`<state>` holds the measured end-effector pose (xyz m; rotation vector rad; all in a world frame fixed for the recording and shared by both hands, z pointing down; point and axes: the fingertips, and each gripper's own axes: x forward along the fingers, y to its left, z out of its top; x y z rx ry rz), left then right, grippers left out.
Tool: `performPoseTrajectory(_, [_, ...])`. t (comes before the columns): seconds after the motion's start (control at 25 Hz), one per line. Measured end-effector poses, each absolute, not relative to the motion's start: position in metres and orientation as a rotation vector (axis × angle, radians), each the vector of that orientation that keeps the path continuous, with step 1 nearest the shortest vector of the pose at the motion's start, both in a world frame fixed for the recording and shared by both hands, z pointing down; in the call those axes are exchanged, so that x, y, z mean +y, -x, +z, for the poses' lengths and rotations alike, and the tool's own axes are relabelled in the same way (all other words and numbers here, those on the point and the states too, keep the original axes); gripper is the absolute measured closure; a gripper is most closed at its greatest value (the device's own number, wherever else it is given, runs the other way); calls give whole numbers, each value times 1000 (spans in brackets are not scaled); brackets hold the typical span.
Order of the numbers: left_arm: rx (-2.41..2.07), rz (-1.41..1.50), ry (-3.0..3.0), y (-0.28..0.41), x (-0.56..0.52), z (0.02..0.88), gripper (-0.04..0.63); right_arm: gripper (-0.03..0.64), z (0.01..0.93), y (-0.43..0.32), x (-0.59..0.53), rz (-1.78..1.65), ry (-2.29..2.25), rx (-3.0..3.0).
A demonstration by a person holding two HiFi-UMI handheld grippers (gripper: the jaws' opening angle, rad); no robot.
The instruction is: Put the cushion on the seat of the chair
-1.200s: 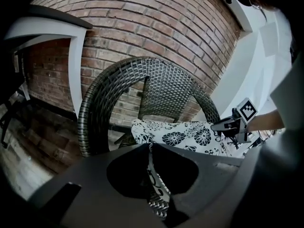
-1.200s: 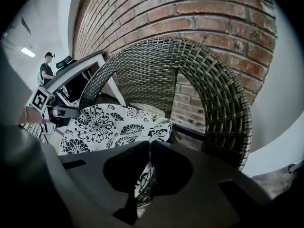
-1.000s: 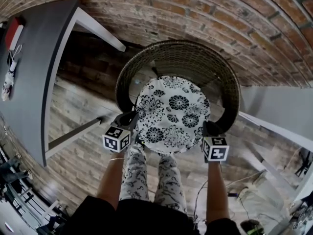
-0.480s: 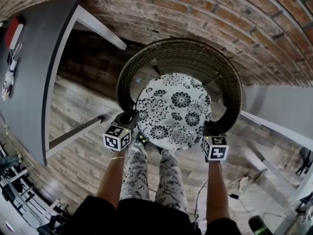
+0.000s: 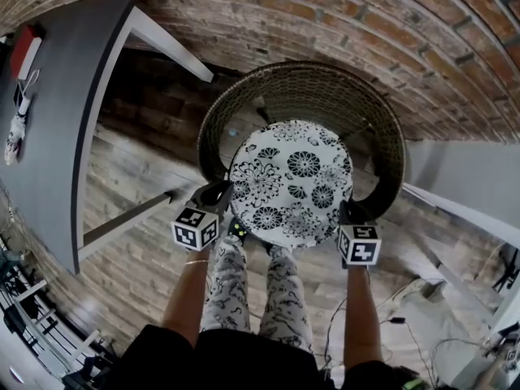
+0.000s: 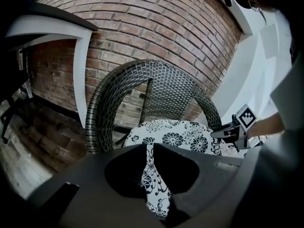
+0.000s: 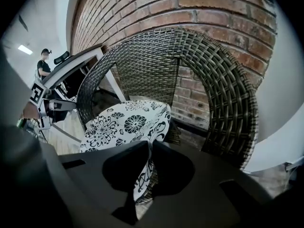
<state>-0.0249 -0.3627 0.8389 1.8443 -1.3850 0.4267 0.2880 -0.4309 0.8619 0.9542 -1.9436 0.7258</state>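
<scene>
The cushion [image 5: 289, 181] lies flat over the wicker chair [image 5: 388, 136] seat. The left gripper [image 5: 218, 197] and right gripper [image 5: 349, 212] flank it, jaws clamped on its opposite edges, the seat straight below.

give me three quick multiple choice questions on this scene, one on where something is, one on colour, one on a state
1. The cushion is:
A under the chair
B over the chair's seat
C behind the chair's back

2. The cushion's pattern is:
A black flowers on white
B red stripes
C plain blue

3. The left claw and right claw are:
A both open
B only the left shut
C both shut on the cushion

Answers: B, the head view shows it inside the wicker ring; A, the print shows in every view; C, each gripper view shows fabric pinched between the jaws.
</scene>
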Motion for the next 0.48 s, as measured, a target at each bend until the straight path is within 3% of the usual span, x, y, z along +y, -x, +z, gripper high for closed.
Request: performPoseTrajectory(0.48, [-1386, 406, -1866, 31, -358, 828, 565, 528, 860, -298, -430, 741, -1036, -1895])
